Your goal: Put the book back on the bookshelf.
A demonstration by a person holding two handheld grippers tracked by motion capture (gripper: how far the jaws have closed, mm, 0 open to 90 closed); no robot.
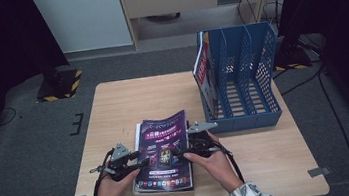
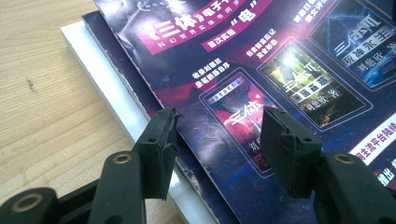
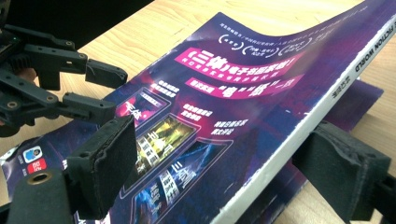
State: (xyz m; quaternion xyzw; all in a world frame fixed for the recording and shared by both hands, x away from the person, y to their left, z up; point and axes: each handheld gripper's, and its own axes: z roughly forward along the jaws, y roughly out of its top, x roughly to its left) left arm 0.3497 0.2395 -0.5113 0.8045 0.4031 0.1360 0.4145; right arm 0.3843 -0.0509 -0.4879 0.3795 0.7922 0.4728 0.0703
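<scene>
Lifting the glossy purple magazine point(image 3: 224, 107) at lower centre: right gripper point(image 3: 233, 172) wide open astride its raised spine — close there; left gripper point(image 2: 215, 149) open, empty — steady the cover.

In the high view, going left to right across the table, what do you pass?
Left tool → purple magazine → right tool → blue file rack.

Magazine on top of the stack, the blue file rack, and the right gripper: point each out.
top magazine point(image 1: 164, 144), high view, middle of its purple cover.
blue file rack point(image 1: 246, 121), high view, front wall.
right gripper point(image 3: 224, 163), right gripper view, between its fingers.
</scene>
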